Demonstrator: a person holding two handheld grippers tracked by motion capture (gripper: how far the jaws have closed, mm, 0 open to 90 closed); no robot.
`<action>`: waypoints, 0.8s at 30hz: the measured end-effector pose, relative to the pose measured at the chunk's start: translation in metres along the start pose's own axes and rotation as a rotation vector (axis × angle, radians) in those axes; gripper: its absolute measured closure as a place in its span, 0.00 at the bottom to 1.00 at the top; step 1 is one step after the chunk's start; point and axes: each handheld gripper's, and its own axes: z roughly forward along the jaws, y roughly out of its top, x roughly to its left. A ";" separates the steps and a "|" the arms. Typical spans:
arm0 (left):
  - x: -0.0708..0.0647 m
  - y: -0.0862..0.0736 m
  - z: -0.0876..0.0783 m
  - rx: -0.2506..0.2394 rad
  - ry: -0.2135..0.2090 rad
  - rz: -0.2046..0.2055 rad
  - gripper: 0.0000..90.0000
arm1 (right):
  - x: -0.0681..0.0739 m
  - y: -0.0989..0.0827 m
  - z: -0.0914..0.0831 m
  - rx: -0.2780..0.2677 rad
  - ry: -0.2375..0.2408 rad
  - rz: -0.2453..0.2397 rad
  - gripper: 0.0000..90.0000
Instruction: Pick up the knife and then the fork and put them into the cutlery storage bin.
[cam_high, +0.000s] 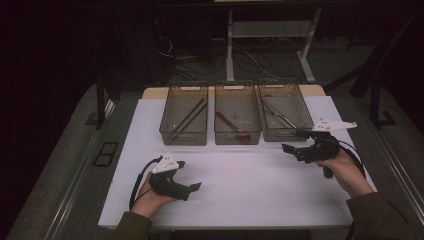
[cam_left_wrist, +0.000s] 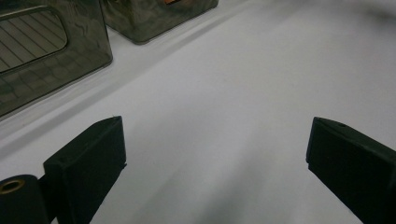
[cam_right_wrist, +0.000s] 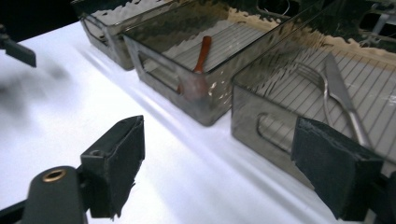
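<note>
Three smoky clear bins stand in a row at the far side of the white table (cam_high: 240, 190). The left bin (cam_high: 183, 136) holds black chopsticks (cam_high: 190, 117). A reddish wooden spoon (cam_high: 231, 125) lies in the middle bin (cam_high: 237, 137), and metal cutlery (cam_high: 278, 115) in the right bin (cam_high: 280, 135). My right gripper (cam_high: 294, 141) hovers open just in front of the right bin, empty; its view shows the spoon (cam_right_wrist: 201, 53) and a knife (cam_right_wrist: 343, 98) beside a fork (cam_right_wrist: 312, 74). My left gripper (cam_high: 189, 175) rests open near the front left, nothing between its jaws (cam_left_wrist: 215, 140).
Bare white tabletop (cam_left_wrist: 243, 84) spreads between the two grippers and the bins. The table's front edge lies close to the person's sleeves. Behind the table a desk frame (cam_high: 230, 45) and loose cables (cam_high: 250, 62) stand on the dark floor.
</note>
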 end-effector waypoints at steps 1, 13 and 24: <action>0.000 0.000 0.000 -0.001 0.000 -0.001 0.04 | 0.001 -0.002 0.000 -0.003 0.002 0.001 0.19; -0.002 0.001 -0.001 -0.003 -0.004 0.000 0.04 | 0.018 -0.032 -0.007 -0.039 0.028 0.026 0.19; -0.004 0.002 -0.002 -0.014 -0.007 -0.003 0.04 | 0.037 -0.059 -0.012 -0.050 0.060 0.031 0.17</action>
